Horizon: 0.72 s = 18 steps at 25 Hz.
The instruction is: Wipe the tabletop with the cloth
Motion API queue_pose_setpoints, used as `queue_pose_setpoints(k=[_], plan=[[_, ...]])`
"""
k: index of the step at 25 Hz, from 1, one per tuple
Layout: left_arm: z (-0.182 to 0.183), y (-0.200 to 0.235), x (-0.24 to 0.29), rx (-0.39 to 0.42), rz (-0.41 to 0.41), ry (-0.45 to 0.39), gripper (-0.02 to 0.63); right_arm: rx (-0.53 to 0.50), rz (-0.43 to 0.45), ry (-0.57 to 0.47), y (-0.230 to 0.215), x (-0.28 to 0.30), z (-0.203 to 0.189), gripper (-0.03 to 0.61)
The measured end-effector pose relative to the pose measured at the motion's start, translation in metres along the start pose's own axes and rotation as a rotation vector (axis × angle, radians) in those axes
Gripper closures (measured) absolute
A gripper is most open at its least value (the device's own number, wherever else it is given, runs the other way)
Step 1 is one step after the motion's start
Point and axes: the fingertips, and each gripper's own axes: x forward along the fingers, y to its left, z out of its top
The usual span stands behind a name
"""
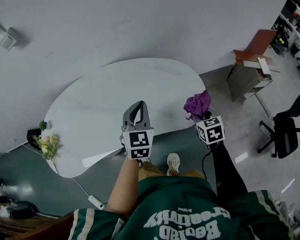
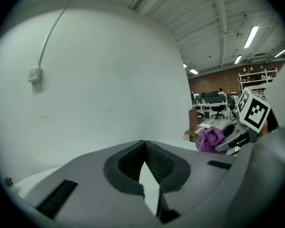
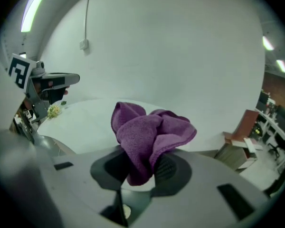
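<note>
White tabletop [image 1: 115, 94] lies ahead of and below both grippers. The purple cloth [image 3: 149, 132] is bunched and pinched in the right gripper [image 3: 141, 161], apparently off the surface. The left gripper [image 1: 137, 109] is closed, empty. Lower the cloth until it bears flat, then sweep.

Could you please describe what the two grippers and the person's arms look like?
The left gripper and right gripper are smooth grey shells with dark ribbed pads. Each carries a white cube with black square markers. The person wears a green shirt with white lettering; the right arm has a black sleeve.
</note>
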Motion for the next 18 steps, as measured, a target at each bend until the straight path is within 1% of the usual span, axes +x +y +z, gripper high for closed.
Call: queue_pose_setpoints(k=[3, 8, 13, 18], plan=[[0.013, 0.025, -0.012, -0.002, 0.025, -0.025, 0.612, -0.003, -0.003, -0.112, 0.019, -0.008, 0.048, 0.472], [0.027, 0.088, -0.034, 0.008, 0.069, -0.067, 0.612, -0.087, 0.01, -0.299, 0.072, -0.023, 0.132, 0.472], [0.039, 0.164, -0.059, 0.013, 0.116, -0.104, 0.612, -0.128, -0.008, -0.425, 0.13, -0.033, 0.198, 0.472], [0.058, 0.227, -0.087, 0.027, 0.137, -0.167, 0.612, -0.155, -0.037, -0.518, 0.182, -0.042, 0.245, 0.472]])
